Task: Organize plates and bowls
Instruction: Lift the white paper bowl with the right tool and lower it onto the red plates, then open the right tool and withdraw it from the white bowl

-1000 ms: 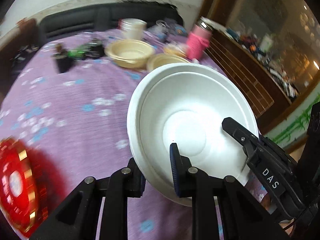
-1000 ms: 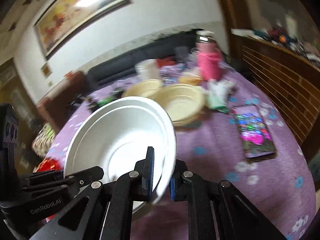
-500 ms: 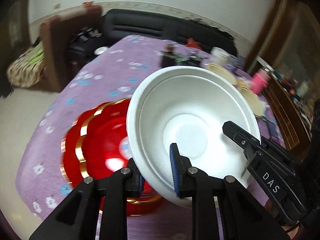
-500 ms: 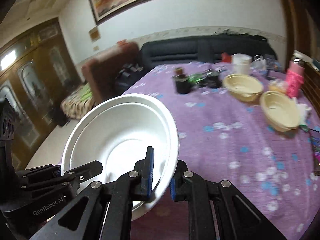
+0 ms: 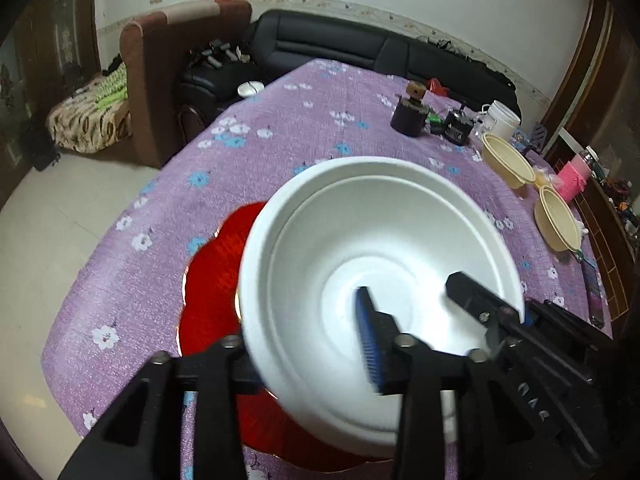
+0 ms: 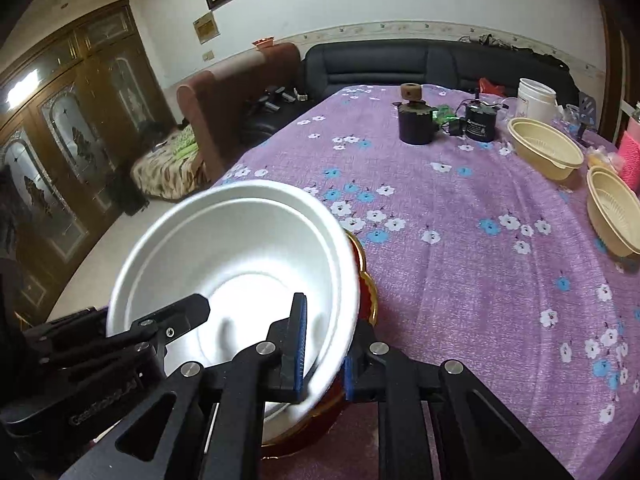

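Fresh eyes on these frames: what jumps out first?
The big white foam bowl fills both views, sitting over a glossy red gold-rimmed plate at the near edge of the purple flowered tablecloth. The left claw is opening around its rim; the right claw pinches the opposite rim. Two cream plastic bowls sit far right.

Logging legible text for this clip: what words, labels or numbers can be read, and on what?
"GenRobot.AI", blurred: on the left gripper, seen from the right wrist.
"DAS", upside down, partly cut: on the right gripper, seen from the left wrist.
Wall notice, black jar label: too small to read.
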`<state>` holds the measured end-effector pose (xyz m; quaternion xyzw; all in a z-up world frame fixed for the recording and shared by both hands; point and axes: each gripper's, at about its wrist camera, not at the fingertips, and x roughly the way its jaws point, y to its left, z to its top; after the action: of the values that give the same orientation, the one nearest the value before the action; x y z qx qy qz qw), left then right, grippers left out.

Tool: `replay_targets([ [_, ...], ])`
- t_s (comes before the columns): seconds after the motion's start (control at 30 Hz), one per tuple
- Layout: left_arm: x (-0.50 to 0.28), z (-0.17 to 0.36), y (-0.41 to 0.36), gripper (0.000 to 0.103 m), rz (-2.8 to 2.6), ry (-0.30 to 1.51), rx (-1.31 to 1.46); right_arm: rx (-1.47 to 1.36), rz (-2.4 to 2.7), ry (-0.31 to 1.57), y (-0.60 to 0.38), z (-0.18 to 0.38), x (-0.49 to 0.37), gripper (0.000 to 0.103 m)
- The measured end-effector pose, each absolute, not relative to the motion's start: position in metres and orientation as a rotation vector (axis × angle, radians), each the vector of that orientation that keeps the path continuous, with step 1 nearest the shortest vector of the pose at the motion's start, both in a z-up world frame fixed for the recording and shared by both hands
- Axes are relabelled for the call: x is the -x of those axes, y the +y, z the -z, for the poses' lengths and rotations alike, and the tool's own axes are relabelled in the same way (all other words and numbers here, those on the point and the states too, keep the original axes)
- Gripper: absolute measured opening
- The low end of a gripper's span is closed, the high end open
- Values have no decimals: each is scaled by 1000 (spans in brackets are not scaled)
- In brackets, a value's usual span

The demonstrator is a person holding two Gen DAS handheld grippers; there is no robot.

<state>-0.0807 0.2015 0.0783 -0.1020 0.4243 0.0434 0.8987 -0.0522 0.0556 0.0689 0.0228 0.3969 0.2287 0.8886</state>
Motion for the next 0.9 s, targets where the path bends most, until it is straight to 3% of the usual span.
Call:
replay_targets([
  [0.13, 90, -91, 199, 61, -137, 810, 174, 13, -477, 793, 63, -71, 56, 18],
  [0.23, 98, -102, 199, 70, -170, 748, 145, 19, -487, 757, 63, -75, 61, 26],
  [0.3, 105, -111, 196, 71, -198, 707, 116, 22, -486, 730, 62, -78, 65, 34],
  [0.9, 141, -145, 151, 78, -221, 569, -30, -67, -430, 614, 2, -110, 100, 45],
])
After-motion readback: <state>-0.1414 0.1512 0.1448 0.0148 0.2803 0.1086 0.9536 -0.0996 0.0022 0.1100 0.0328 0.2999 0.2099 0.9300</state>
